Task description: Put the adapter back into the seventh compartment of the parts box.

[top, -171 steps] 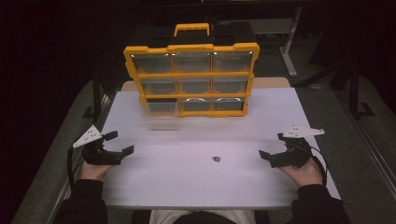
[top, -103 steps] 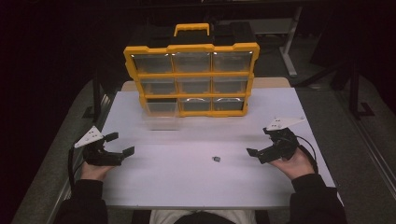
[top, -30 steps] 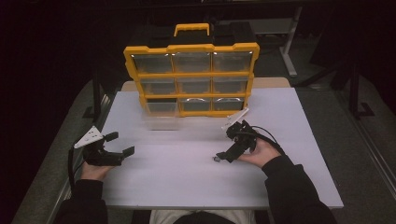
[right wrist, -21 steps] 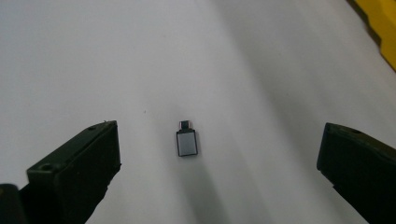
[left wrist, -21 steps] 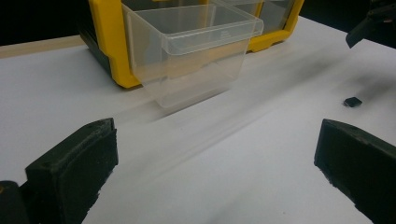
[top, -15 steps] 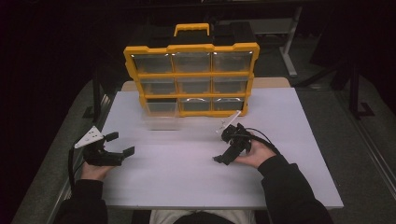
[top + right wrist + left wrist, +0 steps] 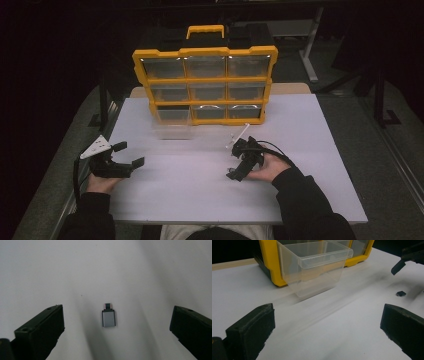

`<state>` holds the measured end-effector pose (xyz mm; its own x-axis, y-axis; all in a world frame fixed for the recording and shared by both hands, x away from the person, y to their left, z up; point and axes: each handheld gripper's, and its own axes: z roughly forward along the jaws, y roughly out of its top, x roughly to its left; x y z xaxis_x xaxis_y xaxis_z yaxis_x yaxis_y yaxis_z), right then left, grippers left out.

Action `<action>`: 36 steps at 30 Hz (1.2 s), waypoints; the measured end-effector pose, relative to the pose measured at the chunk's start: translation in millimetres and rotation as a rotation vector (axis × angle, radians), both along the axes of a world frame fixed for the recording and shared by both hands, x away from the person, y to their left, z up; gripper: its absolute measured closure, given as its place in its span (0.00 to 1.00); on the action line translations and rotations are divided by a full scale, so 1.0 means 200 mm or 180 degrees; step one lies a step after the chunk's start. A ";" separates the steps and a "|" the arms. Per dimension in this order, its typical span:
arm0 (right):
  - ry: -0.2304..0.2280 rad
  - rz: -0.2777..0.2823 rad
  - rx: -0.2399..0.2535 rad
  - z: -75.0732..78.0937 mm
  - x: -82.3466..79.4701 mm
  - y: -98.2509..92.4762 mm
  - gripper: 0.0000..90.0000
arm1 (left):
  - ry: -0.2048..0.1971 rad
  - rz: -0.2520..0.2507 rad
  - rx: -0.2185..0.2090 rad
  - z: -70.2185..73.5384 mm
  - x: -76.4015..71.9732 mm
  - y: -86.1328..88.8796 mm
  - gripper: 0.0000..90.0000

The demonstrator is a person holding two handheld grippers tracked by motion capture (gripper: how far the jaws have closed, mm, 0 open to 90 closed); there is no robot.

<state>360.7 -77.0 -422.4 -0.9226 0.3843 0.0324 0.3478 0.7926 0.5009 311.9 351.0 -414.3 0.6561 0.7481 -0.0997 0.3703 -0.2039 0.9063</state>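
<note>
Adapter lies between wide-spread right gripper jaws; left gripper gapes, empty.

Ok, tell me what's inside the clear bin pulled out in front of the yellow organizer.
The clear bin looks empty; its walls and floor show through with nothing in them. Its rear end, toward the yellow organizer, is not visible.

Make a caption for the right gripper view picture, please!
Open right gripper hovering over a small grey adapter lying on the white table.
</note>
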 end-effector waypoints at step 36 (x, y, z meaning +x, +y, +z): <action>0.0083 0.0167 -0.0197 -0.05 -0.01 0.04 0.77 | 0.0004 -0.0017 0.0003 0.00 0.00 0.00 0.00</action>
